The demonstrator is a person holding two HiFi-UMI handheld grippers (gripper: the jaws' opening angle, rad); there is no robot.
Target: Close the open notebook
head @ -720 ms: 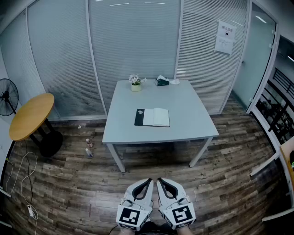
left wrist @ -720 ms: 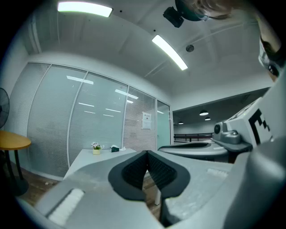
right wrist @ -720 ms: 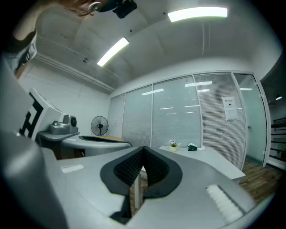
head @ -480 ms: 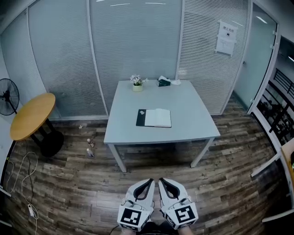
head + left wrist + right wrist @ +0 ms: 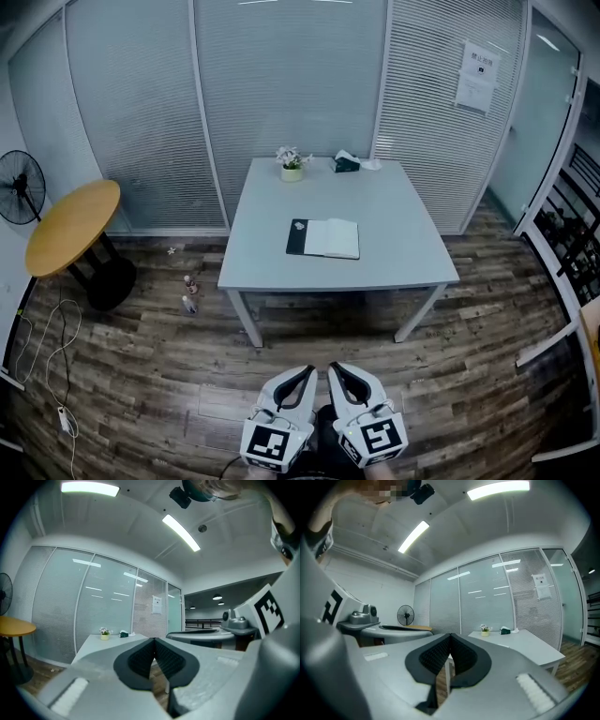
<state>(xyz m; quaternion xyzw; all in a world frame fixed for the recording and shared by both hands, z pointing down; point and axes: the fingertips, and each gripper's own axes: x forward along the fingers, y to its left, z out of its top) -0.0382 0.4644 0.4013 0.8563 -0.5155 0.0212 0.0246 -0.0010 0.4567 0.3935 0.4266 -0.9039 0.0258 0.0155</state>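
Our white left gripper (image 5: 302, 371) and white right gripper (image 5: 336, 369) are both closed tight and empty, well apart from the open black-covered notebook (image 5: 323, 238) on the pale grey square table (image 5: 398, 211).

**A:** What is the claw doing?

**B:** The right claw (image 5: 450, 634) has its two jaws pressed together at the tips, with nothing between them.

**A:** And beyond it?

**B:** Ahead and to the right is a white bench (image 5: 525, 645), well apart from the claw. At its far end stands a small flower pot (image 5: 485, 630), and just right of that is a dark box (image 5: 505, 630).

**A:** What about the left side?

**B:** The left claw (image 5: 365, 620) sits close beside it. A fan (image 5: 406, 615) stands further off behind that one.

**A:** Anything else?

**B:** A glass wall (image 5: 487, 602) runs behind the bench. There is a paper sheet (image 5: 542, 586) on it, up and to the right of the claw. Wood floor (image 5: 581, 656) shows low on the right.
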